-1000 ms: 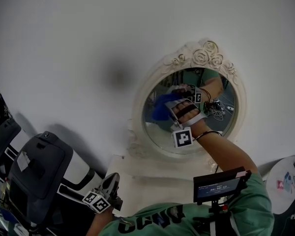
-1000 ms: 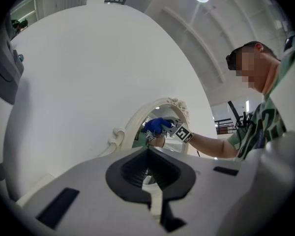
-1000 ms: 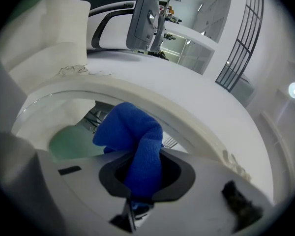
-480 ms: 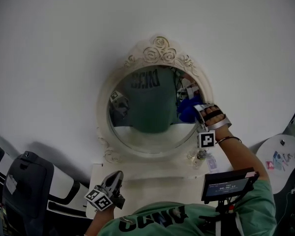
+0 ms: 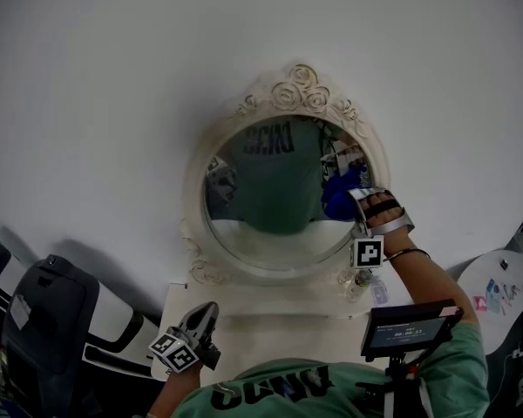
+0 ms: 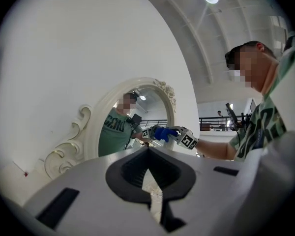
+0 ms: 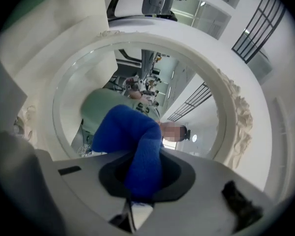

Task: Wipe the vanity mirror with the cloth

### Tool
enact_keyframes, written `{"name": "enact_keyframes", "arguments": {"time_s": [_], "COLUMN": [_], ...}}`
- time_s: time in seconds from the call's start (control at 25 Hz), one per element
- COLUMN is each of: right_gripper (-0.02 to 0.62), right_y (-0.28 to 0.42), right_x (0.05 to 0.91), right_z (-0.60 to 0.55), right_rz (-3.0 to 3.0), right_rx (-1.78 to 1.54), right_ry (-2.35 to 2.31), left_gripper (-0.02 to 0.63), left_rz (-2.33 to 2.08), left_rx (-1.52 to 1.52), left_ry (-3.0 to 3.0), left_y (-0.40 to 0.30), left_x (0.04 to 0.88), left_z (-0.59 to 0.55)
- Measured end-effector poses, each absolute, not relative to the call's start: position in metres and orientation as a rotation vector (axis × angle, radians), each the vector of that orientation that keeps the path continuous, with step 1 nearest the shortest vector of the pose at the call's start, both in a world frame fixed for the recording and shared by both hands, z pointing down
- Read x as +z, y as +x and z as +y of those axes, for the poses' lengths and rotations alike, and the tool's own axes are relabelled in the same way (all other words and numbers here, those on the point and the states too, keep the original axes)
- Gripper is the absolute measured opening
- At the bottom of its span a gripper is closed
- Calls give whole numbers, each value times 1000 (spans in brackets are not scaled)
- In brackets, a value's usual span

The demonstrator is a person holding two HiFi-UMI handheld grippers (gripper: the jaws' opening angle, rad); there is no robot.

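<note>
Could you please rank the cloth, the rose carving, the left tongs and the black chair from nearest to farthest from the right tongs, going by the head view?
1. Cloth: clamped in the right tongs, at the right side of the mirror.
2. Rose carving: above, at the mirror's top.
3. Left tongs: low, left of centre.
4. Black chair: far bottom left.
</note>
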State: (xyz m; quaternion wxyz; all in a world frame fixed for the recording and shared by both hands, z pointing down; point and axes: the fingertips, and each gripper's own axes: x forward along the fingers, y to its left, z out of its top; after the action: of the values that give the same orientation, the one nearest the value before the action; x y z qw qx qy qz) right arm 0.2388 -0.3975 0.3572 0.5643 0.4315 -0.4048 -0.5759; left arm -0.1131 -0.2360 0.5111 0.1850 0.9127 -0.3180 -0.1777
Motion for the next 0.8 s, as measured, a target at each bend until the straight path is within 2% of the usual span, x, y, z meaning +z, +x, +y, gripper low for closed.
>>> {"name": "enact_keyframes", "arguments": {"time_s": [0.28, 0.48, 0.6, 0.8], "right_gripper": [51, 51, 51, 51], "right_y": [36, -78, -110, -109], "right_x": [356, 364, 377, 378], "right_z": [-412, -429, -443, -451], "right_rz": [-1164, -1254, -1272, -1247], "right_rx": [-1674, -1774, -1759, -1795], "right_ry": [864, 772, 726, 719], "left_gripper": [0, 0, 0, 0], "left_rz": [-1053, -1183, -1254, -1301], "left_rx": [-550, -577, -598, -589], "left_ry": [2506, 2446, 2410, 2364], "left_y": [-170, -221, -248, -269], "left_x": [518, 526, 531, 540], "left_z": [-216, -197, -187, -181]}}
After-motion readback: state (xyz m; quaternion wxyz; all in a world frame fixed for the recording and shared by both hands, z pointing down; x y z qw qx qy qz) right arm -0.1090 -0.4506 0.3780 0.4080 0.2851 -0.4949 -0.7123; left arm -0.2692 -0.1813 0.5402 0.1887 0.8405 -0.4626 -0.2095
